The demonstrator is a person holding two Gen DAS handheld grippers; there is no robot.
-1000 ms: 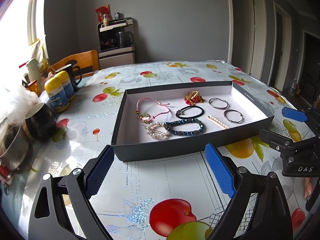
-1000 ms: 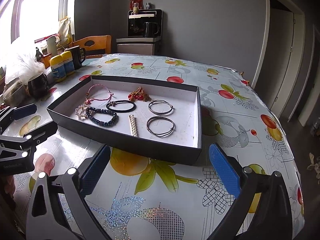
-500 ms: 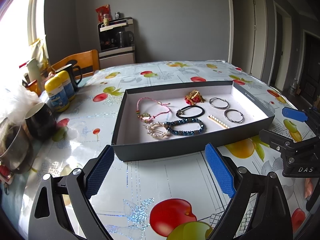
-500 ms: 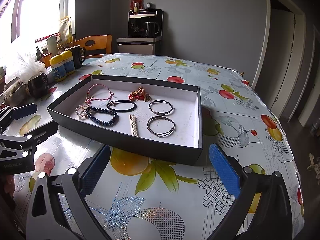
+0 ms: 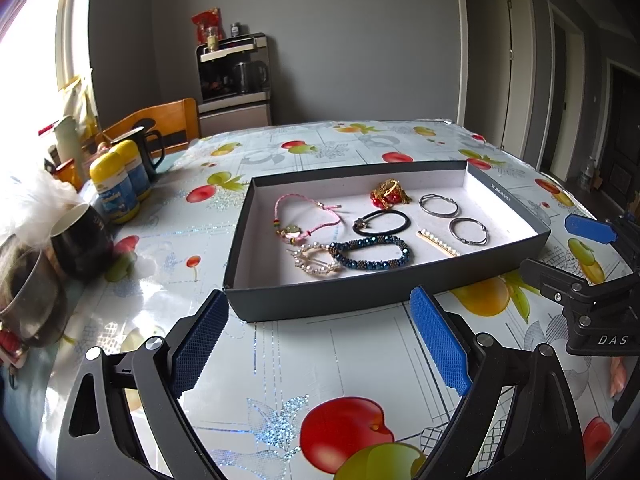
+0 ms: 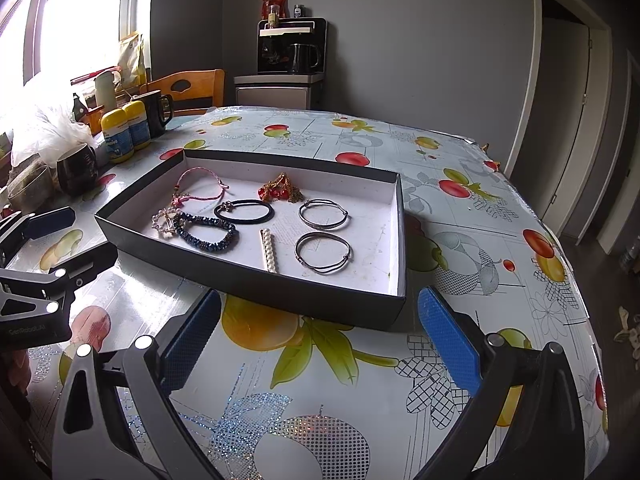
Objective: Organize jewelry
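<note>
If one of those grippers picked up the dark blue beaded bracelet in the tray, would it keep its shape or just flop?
The dark blue beaded bracelet would probably sag: it lies in a loose, uneven oval, unlike the round silver wire bangle nearby. Its small glossy beads may slip between flat pads. It looks light, and lying flat in the shallow black cardboard tray it seems unlikely to roll.

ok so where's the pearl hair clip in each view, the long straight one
Left wrist view: the pearl hair clip lies right of centre in the tray, slanting, between the blue beaded bracelet and the nearer silver bangle.
Right wrist view: the clip sits near the picture's middle, almost upright in the picture, by the tray's front wall.
Shared landmark: the black hair tie.
</note>
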